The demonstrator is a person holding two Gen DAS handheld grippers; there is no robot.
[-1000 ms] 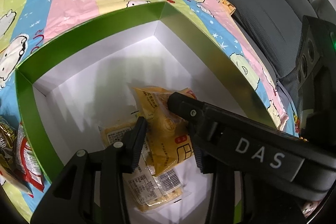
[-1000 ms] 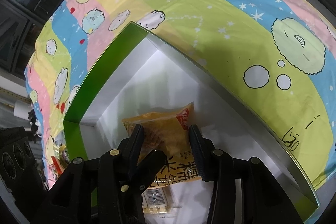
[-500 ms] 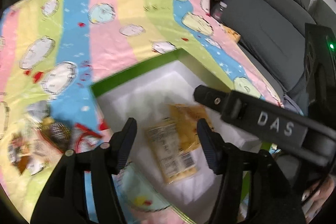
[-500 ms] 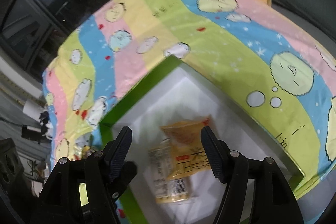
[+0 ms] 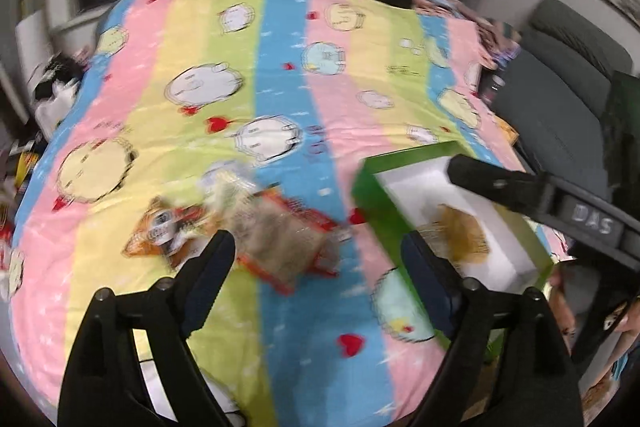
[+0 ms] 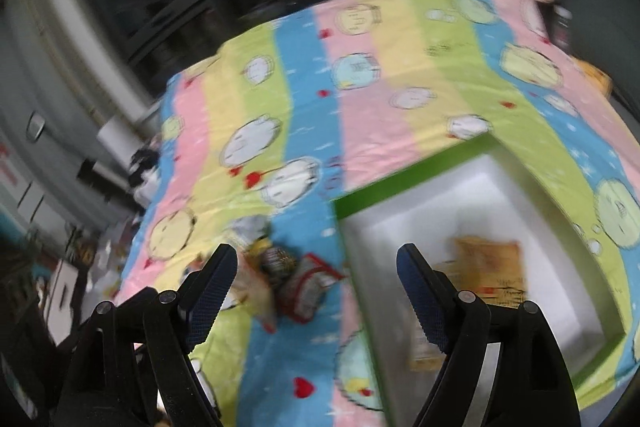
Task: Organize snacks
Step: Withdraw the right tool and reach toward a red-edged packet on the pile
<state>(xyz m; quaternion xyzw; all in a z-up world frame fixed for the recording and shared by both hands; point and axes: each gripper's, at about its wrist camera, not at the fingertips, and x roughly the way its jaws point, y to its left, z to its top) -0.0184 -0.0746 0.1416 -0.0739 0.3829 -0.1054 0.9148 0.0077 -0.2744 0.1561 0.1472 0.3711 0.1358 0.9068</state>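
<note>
A loose heap of snack packets [image 5: 256, 239] lies on the striped cartoon-print cloth [image 5: 288, 75] that covers the surface, blurred in both views. At its left is an orange packet [image 5: 160, 231] with a round white mark; beside it, a clear-fronted bag [image 5: 280, 239] with brownish contents rests on a red-edged wrapper. In the right wrist view the same heap [image 6: 280, 279] shows a dark packet and a red-and-white one, with a crinkled silvery wrapper behind them.

The left gripper [image 5: 316, 259] hovers over the cloth with its fingers [image 5: 208, 279] spread wide and nothing between them; the heap sits just ahead of the left finger.

To the right of the heap stands a green box [image 5: 380, 211] with a white inside, its near wall just beside the right finger of the left gripper. Inside it lie yellow-orange packets [image 5: 460, 235]. The right wrist view shows one orange packet [image 6: 492, 271] flat on the white floor of the box [image 6: 408, 175], overlapping a paler one nearer the camera; their print is too smeared to read.

The right gripper [image 6: 316, 267] is also spread wide and empty, its left finger near the heap and its right finger [image 6: 420, 299] over the box's near edge. A dark sofa [image 5: 560, 99] stands at the far right.
</note>
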